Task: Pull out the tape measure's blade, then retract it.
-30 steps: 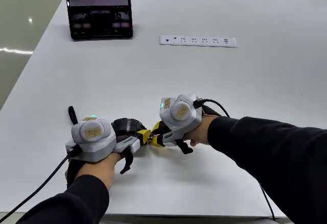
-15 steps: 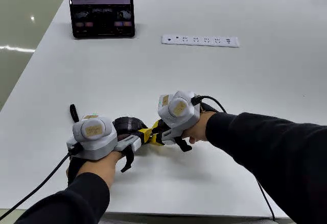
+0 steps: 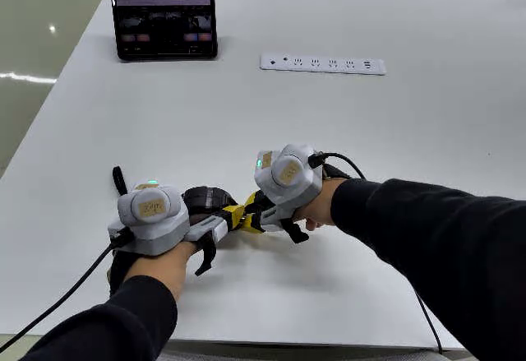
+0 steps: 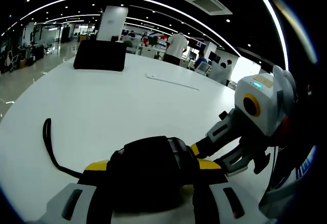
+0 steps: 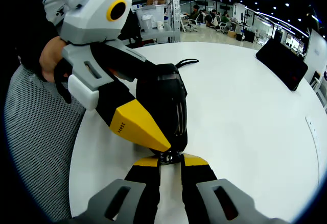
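Observation:
The black tape measure (image 3: 205, 199) rests on the white table (image 3: 345, 131) near its front edge, its black wrist strap (image 3: 119, 181) trailing to the left. My left gripper (image 3: 216, 207) is shut on the tape measure's body (image 4: 153, 168), with a yellow-tipped jaw on each side. My right gripper (image 3: 249, 219) faces it from the right. In the right gripper view the right gripper (image 5: 171, 160) is shut on the small metal blade tip (image 5: 170, 156) at the mouth of the case (image 5: 166, 99). No length of blade is drawn out.
A dark tablet (image 3: 164, 24) stands at the table's far left, and a white power strip (image 3: 322, 64) lies at the far middle. Black cables run off both grippers toward me. The table's left edge drops to a shiny floor (image 3: 33, 40).

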The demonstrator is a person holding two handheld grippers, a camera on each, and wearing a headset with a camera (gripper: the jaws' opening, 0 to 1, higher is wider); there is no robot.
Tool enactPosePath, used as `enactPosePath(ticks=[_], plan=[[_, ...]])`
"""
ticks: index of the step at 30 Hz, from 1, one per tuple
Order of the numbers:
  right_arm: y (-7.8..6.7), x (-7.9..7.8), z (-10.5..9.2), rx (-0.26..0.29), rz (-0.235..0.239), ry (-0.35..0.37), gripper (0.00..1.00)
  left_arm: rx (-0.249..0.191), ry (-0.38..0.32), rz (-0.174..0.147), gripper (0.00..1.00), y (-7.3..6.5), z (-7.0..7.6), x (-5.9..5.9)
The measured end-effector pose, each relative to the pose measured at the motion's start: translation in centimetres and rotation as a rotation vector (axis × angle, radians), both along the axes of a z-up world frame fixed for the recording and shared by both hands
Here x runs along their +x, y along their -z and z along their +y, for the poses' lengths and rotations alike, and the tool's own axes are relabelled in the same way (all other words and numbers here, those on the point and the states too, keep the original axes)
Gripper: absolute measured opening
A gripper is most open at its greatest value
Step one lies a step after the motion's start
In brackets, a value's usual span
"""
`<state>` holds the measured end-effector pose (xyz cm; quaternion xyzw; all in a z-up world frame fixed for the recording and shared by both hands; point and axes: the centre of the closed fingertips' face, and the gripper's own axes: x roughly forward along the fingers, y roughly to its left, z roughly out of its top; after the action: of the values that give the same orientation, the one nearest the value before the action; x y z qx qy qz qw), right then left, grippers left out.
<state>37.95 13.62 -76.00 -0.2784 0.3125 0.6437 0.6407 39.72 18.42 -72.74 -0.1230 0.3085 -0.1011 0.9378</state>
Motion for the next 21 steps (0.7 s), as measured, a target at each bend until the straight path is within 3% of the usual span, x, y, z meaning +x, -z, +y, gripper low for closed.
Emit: enactPosePath(ticks=[13, 16, 21], plan=[[0.02, -0.08, 0.07, 0.005, -0.013, -0.003, 0.11, 0.002, 0.003, -0.013, 0.60, -0.12, -0.11, 0.00], [-0.02, -0.14, 0.09, 0.010, -0.008, 0.033, 0.11, -0.005, 0.017, -0.004, 0.60, -0.19, -0.03, -0.07], [0.02, -0.13, 0.18, -0.013, -0.042, 0.041, 0.12, -0.020, 0.027, 0.002, 0.59, -0.56, 0.13, -0.15]])
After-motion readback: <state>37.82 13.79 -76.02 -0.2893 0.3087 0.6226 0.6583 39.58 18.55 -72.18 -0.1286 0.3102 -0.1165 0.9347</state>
